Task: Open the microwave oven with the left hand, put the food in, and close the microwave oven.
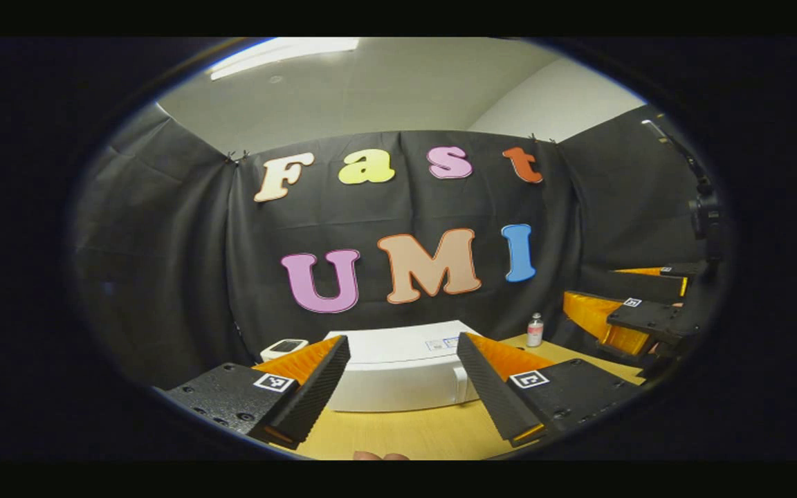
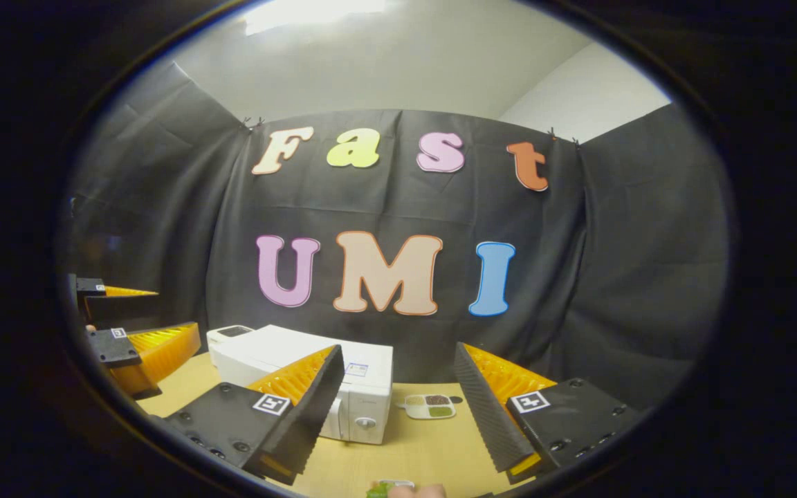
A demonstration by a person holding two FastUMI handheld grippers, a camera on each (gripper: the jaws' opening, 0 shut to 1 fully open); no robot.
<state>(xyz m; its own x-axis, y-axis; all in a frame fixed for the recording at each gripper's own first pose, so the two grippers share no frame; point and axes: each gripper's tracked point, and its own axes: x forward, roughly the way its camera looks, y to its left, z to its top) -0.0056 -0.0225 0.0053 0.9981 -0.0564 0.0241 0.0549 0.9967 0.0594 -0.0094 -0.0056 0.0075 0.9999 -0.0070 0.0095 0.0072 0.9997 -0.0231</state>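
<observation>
Microwave [image 1: 402, 373] untouched, both jaws wide

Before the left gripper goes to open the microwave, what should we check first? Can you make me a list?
1. Microwave door shut and ready to be opened: ok, it looks closed in the right gripper view.
2. Left gripper open and holding nothing: ok, fingers spread wide.
3. Door handle free to reach: ok, bare table lies between it and the gripper.
4. Right gripper open: ok, nothing between its fingers.
5. Food tray waiting on the table beside the microwave: ok.
6. Small bottle clear of the door's swing: cannot tell from here.
</observation>
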